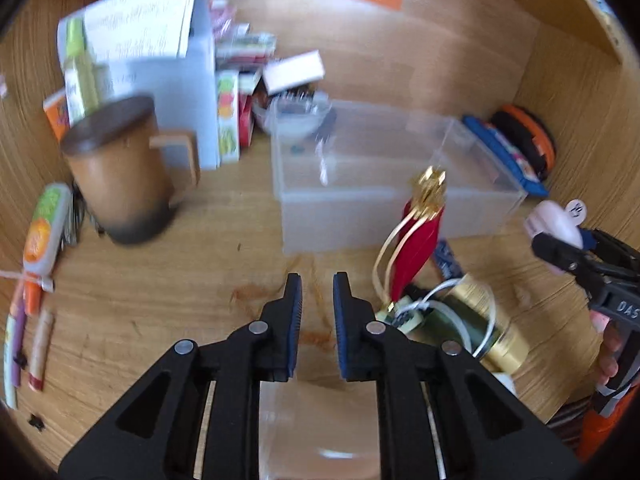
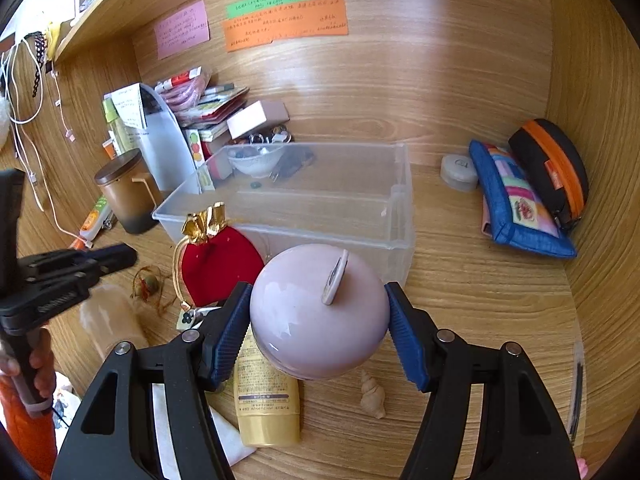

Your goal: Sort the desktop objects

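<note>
Two tongs are in play: the right tongs point(image 2: 318, 328) clamp a pink dome point(image 2: 320, 312), lifted off the tabletop point(image 2: 480, 304), with the clear bin point(image 2: 400, 200) straight ahead, just beyond. So the right hand is nearer; its drop likely lies forward. The left tongs point(image 1: 317, 300) hang narrow and empty, a red pouch point(image 1: 416, 256) just right. Farther back, orange notes point(image 2: 286, 26) bear unreadable writing.
</note>
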The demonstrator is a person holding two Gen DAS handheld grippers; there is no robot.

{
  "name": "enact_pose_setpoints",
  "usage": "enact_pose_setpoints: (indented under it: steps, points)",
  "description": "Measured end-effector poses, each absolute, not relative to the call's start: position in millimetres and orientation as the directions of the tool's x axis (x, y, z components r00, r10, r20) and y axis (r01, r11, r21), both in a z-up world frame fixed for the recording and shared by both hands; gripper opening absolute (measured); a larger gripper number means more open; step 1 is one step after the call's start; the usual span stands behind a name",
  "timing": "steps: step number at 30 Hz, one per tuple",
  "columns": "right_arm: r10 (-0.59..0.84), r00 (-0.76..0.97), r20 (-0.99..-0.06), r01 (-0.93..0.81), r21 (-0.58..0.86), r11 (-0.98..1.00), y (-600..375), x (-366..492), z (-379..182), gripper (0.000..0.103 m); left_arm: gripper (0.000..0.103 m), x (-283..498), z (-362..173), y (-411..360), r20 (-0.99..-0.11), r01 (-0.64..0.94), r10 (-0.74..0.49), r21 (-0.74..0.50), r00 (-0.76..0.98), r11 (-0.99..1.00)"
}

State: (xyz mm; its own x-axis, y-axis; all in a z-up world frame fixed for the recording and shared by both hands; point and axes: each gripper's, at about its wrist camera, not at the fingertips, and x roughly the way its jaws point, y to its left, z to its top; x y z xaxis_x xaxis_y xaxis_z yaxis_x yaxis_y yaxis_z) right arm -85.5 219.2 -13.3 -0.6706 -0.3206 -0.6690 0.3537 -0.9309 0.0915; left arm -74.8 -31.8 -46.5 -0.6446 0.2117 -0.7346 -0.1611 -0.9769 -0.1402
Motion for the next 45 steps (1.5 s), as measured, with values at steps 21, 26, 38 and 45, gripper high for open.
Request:
enact_pose_setpoints:
  steps: [21, 26, 38, 45]
  points:
    - [-0.352, -0.614, -0.706, 0.366, 0.141, -0.920, 208.8, -87.1, -30.6, 0.062, 0.091, -5.7, -48.9, -38.7, -0.716, -0.197, 0.206, -0.096, -0.668, -0.976]
    - [-0.339, -0.624, -0.704, 0.348, 0.138, -0.927, 219.5, -81.8, -26.6, 0.062, 0.091, -19.6, -57.3, -22.9, -0.736, -0.218, 0.205, -0.080, -0.646, -0.973]
    - [-0.344, -0.621, -0.704, 0.341, 0.152, -0.928, 225.6, -84.7, -28.4, 0.062, 0.070, -38.7, -73.8, -18.5, -0.745, -0.206, 0.160, -0.031, -0.647, -0.978]
    - [-0.344, -0.623, -0.702, 0.355, 0.138, -0.924, 220.4, -84.1, -26.9, 0.062, 0.069, -38.7, -71.9, -19.0, -0.738, -0.200, 0.149, -0.020, -0.658, -0.980]
